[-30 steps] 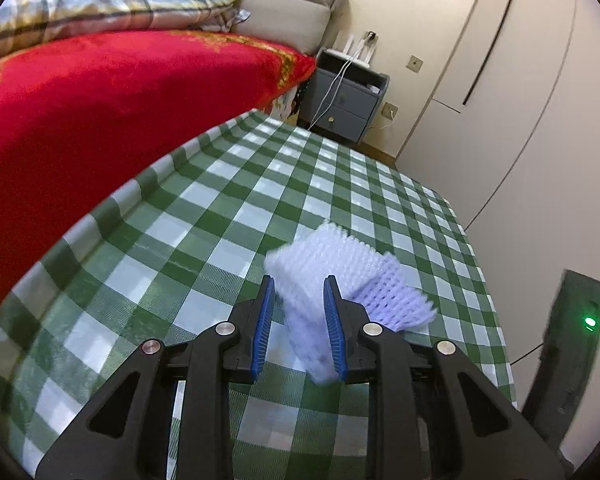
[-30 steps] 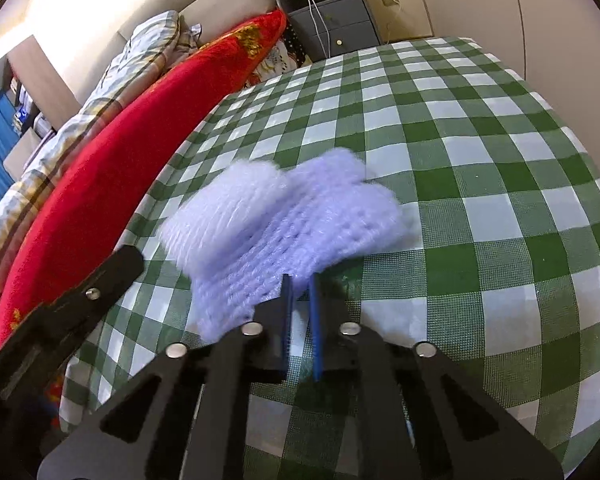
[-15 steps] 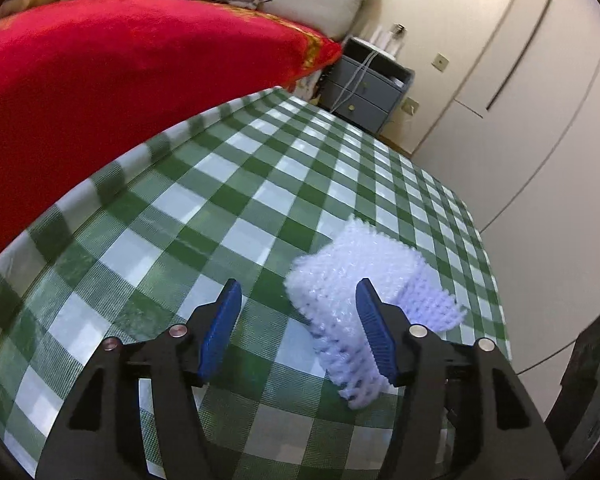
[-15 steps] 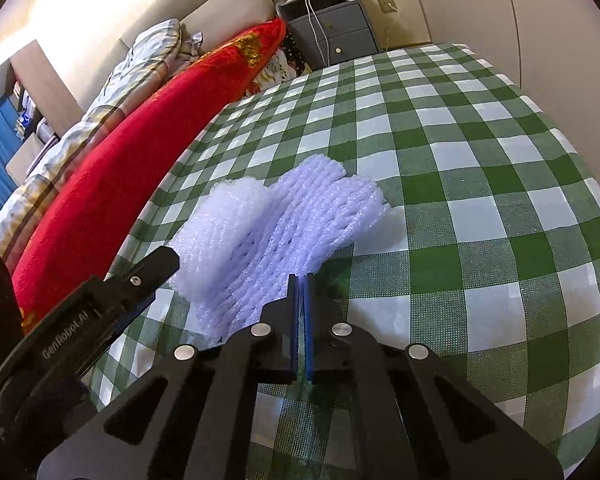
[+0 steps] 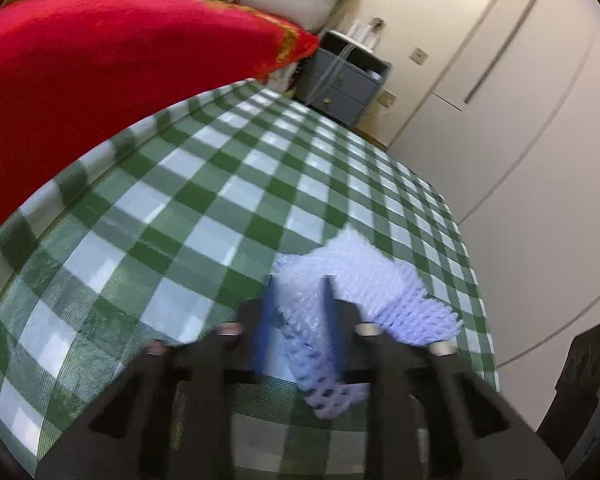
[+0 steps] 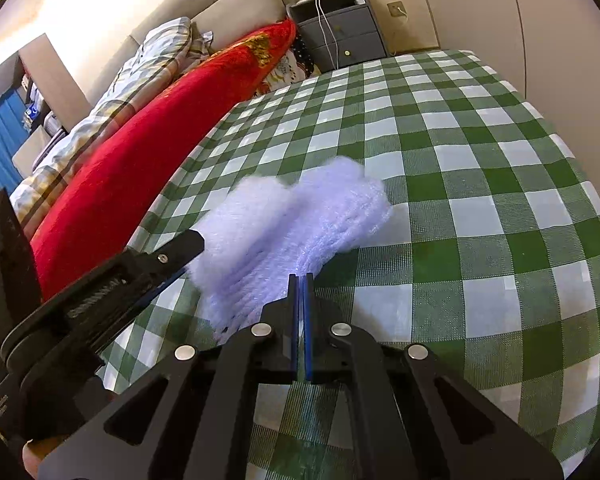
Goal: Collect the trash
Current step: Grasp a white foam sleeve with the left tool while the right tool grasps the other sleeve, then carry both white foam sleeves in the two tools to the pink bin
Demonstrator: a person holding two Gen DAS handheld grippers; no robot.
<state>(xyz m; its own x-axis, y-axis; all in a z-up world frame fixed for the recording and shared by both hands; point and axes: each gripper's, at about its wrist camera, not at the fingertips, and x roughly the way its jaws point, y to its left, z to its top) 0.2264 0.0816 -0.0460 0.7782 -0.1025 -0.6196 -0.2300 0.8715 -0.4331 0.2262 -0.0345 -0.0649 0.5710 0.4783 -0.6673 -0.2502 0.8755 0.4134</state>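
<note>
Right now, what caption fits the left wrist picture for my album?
Left hand-held gripper closing on white foam net over the checked cloth.

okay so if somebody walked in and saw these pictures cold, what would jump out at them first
Probably the pale lilac foam netting lying crumpled on the green-and-white checked tablecloth, right in front of both grippers. The left gripper has its blue fingers on either side of one end of it, while the right gripper is pinched shut at its near edge. Next comes the bright red blanket on the bed along the table's left side.
</note>
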